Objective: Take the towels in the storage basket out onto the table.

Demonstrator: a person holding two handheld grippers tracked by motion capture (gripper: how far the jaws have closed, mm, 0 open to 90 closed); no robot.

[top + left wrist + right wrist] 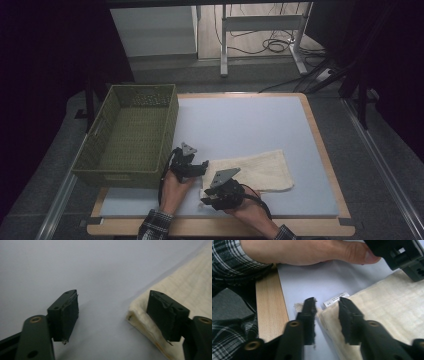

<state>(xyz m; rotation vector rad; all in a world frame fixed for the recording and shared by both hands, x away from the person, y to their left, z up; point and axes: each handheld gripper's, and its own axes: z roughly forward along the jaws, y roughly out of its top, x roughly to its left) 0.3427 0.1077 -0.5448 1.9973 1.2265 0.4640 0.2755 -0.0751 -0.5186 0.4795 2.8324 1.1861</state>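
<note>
High view: a folded cream towel (pixel 252 170) is lying on the pale blue mat (pixel 250 125), in the near half of it, with a green woven basket (pixel 131 134) sitting well off the towel's left end. Both grippers are working at that left end. The left gripper (pixel 200 167) is resting at the towel's far-left corner; the right gripper (pixel 209 194) is resting at its near-left corner. Placing one tool on each corner of the same short edge suggests the person is preparing to lift that edge evenly, probably for a fold.

Left gripper view: the jaws are standing wide apart. The left gripper (pixel 113 315) is straddling the towel's (pixel 180 290) corner, with one jaw sitting over the folded edge and the other over bare mat (pixel 75 270) beside the towel. Nothing is being clamped; the wide spread appears intended to admit the thick folded layers.

Right gripper view: the right gripper (pixel 327 302) is holding its jaws partly apart around the towel's (pixel 387 305) corner, beside the white care label (pixel 336 299). The cloth is lying between the jaws, not pinched. The wooden table edge (pixel 270 307) is running just beyond this corner, and the person's other hand (pixel 312 251) is resting past the label.
</note>
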